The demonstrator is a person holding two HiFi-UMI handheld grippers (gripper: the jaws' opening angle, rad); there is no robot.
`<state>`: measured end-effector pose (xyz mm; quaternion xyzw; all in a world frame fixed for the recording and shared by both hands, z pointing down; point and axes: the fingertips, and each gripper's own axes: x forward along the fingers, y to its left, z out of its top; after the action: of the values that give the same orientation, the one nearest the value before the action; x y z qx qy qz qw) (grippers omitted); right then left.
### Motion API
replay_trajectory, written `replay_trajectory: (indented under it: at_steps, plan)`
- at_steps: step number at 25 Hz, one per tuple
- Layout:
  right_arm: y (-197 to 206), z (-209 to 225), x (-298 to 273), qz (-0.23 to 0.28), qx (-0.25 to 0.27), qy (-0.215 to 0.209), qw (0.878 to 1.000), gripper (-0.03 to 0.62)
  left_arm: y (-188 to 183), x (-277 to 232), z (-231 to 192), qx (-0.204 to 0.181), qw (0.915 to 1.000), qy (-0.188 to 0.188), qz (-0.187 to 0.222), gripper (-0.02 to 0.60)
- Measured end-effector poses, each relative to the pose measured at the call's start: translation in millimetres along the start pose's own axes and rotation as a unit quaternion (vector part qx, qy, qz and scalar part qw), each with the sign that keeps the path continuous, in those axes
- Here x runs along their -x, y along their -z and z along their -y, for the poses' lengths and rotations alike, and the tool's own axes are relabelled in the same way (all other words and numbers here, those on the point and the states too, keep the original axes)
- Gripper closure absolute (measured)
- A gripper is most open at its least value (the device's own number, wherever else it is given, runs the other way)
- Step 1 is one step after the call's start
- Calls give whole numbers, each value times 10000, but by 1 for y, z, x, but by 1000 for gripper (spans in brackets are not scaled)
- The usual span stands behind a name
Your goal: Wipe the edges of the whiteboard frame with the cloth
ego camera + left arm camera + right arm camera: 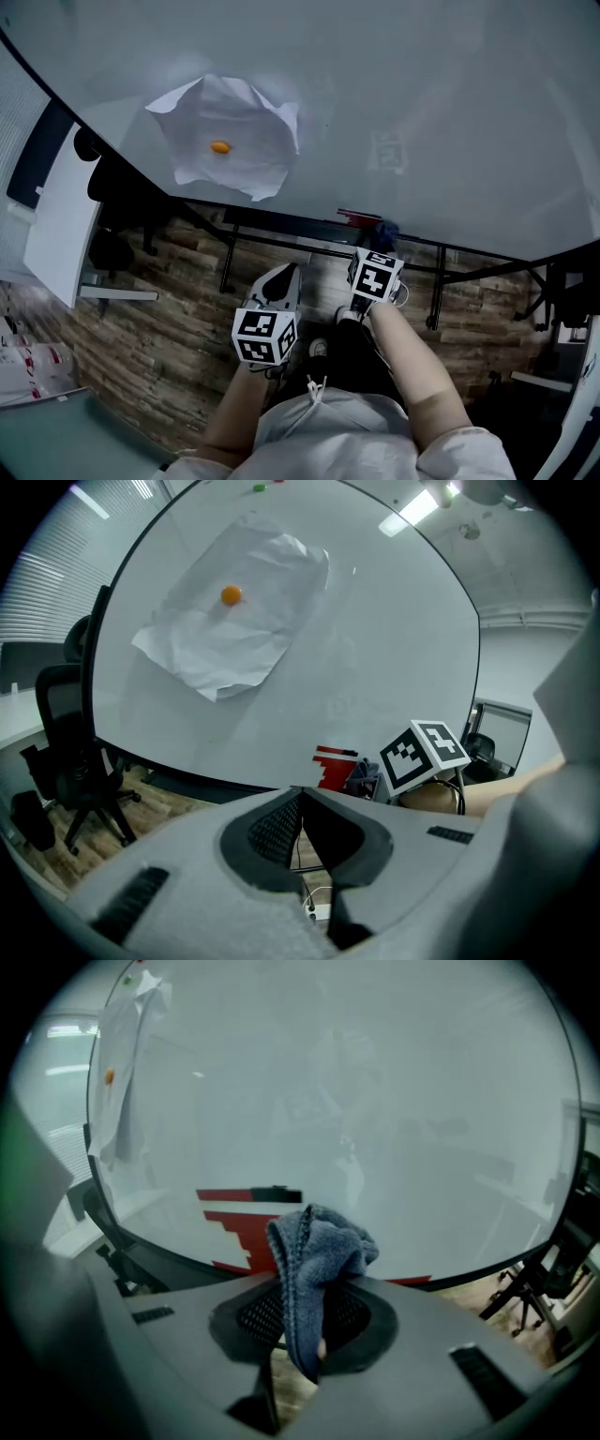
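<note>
Down at the board's bottom edge: right gripper [302, 1333] pinching a bunched grey-blue terry cloth [314, 1241], close to the dark frame rail [197, 772] of the big white whiteboard [422, 112]. Contact, can't tell.
Left gripper [302, 803]: jaw tips pressed together, nothing between them, held beside the right 1, short of the board.
Up on the board: 1 crumpled white paper sheet [239, 122] under 1 small round orange magnet [220, 147].
Behind the cloth: a red-and-black stepped shape [246, 1206], low on the board.
</note>
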<state>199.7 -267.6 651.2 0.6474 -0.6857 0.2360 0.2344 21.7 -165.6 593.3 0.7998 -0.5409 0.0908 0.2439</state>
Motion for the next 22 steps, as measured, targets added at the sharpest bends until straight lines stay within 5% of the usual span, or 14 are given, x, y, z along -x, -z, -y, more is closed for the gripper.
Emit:
replay_trajectory:
  at_steps: [5, 10, 22]
  plan:
    - [-5, -23, -12, 106, -667, 221, 9975, 526, 4, 2, -27, 14, 9999, -109, 43, 563]
    - [12, -69, -18, -55, -199, -73, 9998, 526, -5, -1, -66, 73, 9996, -230, 158, 563]
    - [9, -114, -28, -77, -645, -157, 9978, 526, -27, -10, -111, -124, 9999, 111, 23, 564]
